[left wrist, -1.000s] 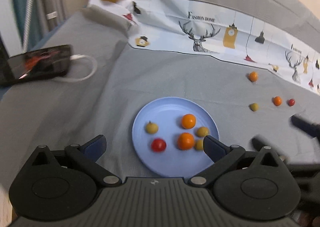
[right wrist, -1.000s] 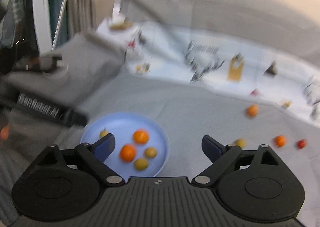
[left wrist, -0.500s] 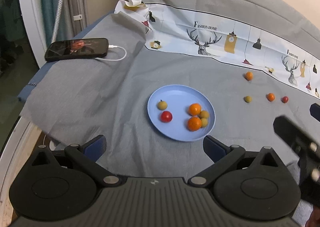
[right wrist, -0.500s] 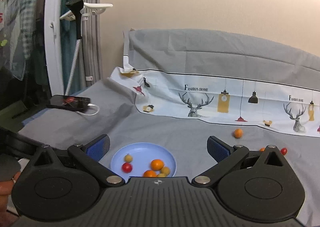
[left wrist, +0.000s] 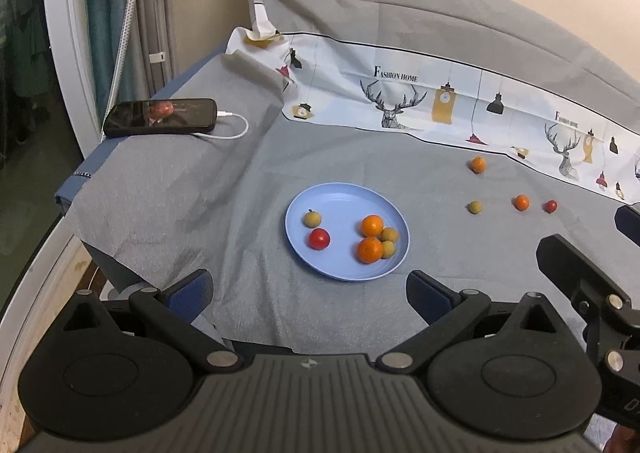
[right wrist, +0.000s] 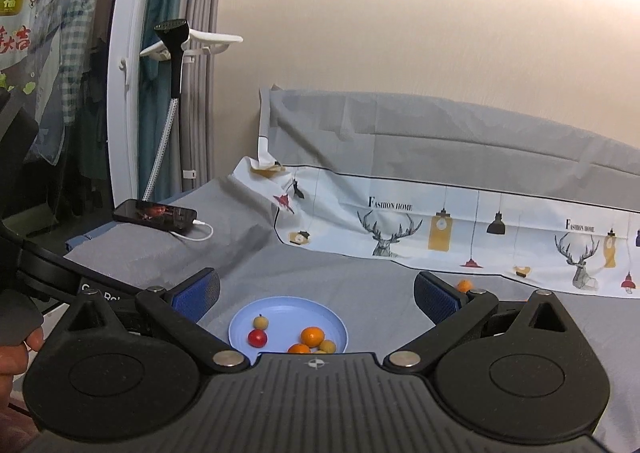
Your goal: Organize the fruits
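Observation:
A light blue plate (left wrist: 344, 201) lies on the grey cloth and holds two oranges (left wrist: 372, 225), a red tomato (left wrist: 319, 238) and three small yellow-green fruits (left wrist: 311, 218). Loose on the cloth to its right lie an orange (left wrist: 477, 164), a yellow-green fruit (left wrist: 475, 207), another orange (left wrist: 521, 202) and a red tomato (left wrist: 551, 206). My left gripper (left wrist: 310, 291) is open and empty, held back from the plate. My right gripper (right wrist: 316, 293) is open and empty, high above the plate (right wrist: 280, 313); part of it shows at the right edge of the left wrist view (left wrist: 580, 281).
A black phone (left wrist: 160, 117) on a white charging cable lies at the cloth's far left corner. A printed white cloth with deer (left wrist: 400, 101) runs along the back. The table's left edge (left wrist: 76, 193) drops off beside a white frame and curtains. A garment steamer (right wrist: 172, 53) stands at the left.
Both grippers have pulled back and risen away from the plate, so the whole table shows. Both stay open and empty. The fruits have not moved.

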### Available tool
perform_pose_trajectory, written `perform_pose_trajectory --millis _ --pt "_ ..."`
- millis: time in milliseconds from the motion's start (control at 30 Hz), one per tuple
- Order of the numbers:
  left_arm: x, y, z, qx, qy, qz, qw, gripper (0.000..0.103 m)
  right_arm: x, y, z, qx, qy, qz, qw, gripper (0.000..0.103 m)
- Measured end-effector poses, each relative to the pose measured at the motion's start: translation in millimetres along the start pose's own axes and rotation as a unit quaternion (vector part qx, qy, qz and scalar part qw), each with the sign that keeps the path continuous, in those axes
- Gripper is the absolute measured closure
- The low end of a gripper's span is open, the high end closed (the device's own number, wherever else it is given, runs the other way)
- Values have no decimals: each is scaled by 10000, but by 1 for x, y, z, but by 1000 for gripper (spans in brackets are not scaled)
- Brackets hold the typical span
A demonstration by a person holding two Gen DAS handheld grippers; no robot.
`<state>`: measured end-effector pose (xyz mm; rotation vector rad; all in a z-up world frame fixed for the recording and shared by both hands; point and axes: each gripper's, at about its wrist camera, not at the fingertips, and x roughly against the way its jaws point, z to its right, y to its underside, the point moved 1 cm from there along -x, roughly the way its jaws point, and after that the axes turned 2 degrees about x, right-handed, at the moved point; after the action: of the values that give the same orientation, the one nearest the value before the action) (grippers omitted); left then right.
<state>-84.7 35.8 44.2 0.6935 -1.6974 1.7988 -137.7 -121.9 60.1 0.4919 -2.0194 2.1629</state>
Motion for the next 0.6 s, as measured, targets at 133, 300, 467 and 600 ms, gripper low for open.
perform_pose_trajectory --millis 133,300,467,600 --pt "2 0 2 -16 2 29 10000 0 3 0 0 -14 22 50 10000 1" --pt "1 0 0 -39 5 20 10000 0 5 2 1 -33 27 69 10000 1" --pt "0 0 2 -75 -14 14 10000 0 4 2 1 -72 54 57 9999 1" --pt "-2 -1 2 -62 -41 4 10000 0 3 2 2 -111 87 51 9999 1"
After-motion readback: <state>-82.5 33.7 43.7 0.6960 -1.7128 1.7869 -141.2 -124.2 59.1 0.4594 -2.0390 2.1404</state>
